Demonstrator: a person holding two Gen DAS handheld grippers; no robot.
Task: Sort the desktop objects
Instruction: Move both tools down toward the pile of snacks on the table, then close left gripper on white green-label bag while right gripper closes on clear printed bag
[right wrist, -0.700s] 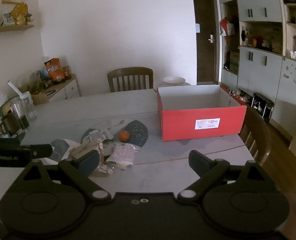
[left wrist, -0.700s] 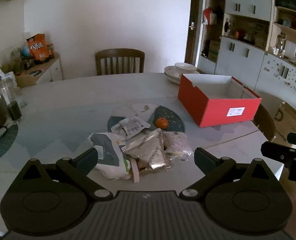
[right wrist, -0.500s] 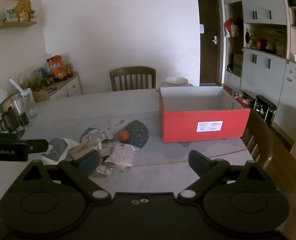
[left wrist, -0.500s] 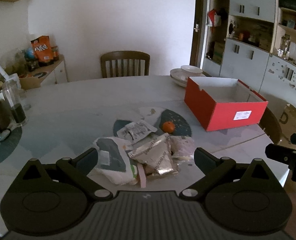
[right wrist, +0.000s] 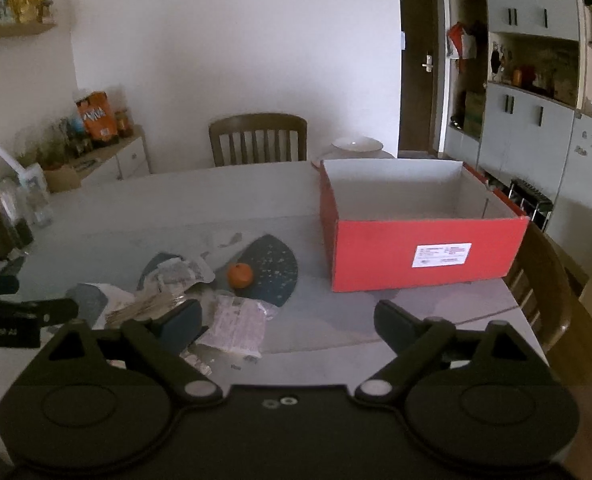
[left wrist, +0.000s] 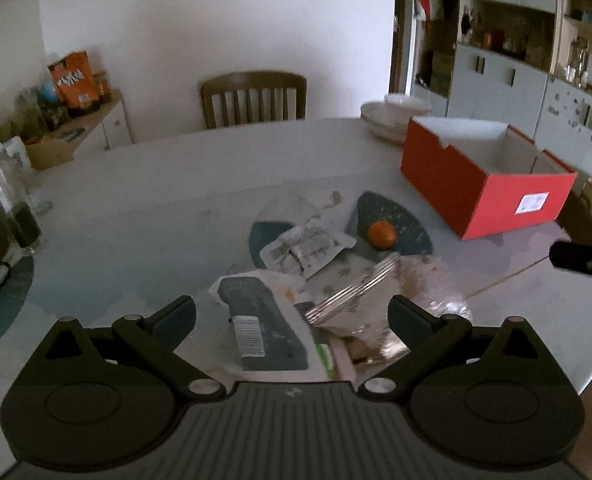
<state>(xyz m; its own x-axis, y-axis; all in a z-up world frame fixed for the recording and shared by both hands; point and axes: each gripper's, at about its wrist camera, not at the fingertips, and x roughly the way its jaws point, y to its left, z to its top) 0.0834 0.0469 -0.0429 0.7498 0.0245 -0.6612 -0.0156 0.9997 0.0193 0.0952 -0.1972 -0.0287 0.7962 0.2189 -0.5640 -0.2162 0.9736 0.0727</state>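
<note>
A pile of packets lies on the round table (left wrist: 136, 184): a white-and-teal pouch (left wrist: 264, 328), a silver foil pack (left wrist: 355, 296), a white printed sachet (left wrist: 307, 246) and a pale pink packet (right wrist: 238, 322). A small orange (left wrist: 380, 234) (right wrist: 240, 274) rests on a dark placemat behind them. The open red box (left wrist: 483, 196) (right wrist: 423, 252) stands to the right and looks empty. My left gripper (left wrist: 292, 316) hovers open just above the pouch and foil pack, touching neither. My right gripper (right wrist: 288, 316) is open over bare table right of the pile.
A wooden chair (left wrist: 254, 98) stands behind the table and another (right wrist: 547, 280) at its right edge. Stacked bowls (left wrist: 391, 116) sit behind the box. A glass jar (left wrist: 12, 208) and a mug are at the table's left. A cluttered sideboard (right wrist: 96, 152) lines the left wall.
My left gripper has moved forward and lower over the pile, which now fills the space between its fingers. The right gripper has edged closer to the table. Nothing on the table has shifted.
</note>
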